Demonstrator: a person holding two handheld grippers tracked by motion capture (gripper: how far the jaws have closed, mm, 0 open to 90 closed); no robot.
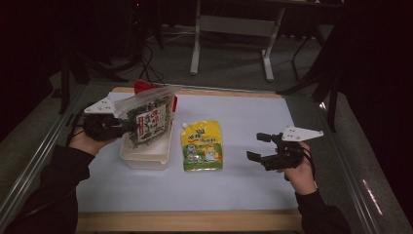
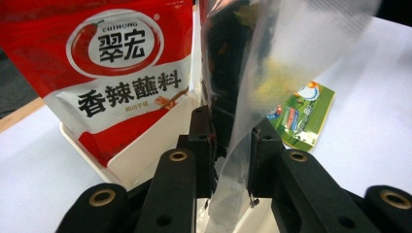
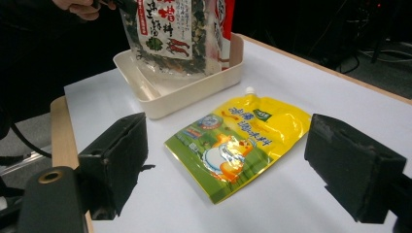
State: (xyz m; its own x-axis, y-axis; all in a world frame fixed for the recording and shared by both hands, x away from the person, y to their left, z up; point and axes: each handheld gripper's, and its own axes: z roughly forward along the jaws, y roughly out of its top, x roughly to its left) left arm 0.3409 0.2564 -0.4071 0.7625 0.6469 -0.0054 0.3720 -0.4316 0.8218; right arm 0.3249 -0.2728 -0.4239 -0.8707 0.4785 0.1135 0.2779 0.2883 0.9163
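Observation:
My left gripper (image 1: pixel 127 126) is shut on the edge of a clear bag of dark dried spice (image 1: pixel 150 116), holding it tilted over the cream tray (image 1: pixel 146 160). In the left gripper view the bag's clear film (image 2: pixel 252 97) runs between the two jaws, my left gripper (image 2: pixel 231 150) pinching it. A red and white sauce packet (image 2: pixel 121 73) stands in the tray's far end. A yellow and green spouted pouch (image 1: pixel 201 145) lies flat on the table right of the tray. My right gripper (image 1: pixel 259 147) hovers open to the pouch's right; the pouch (image 3: pixel 238 143) lies beyond its wide jaws (image 3: pixel 240 170).
The white table top (image 1: pixel 253 117) has a wooden front edge (image 1: pixel 190 220) and metal rails at both sides. Table legs and cables stand on the floor beyond the far edge.

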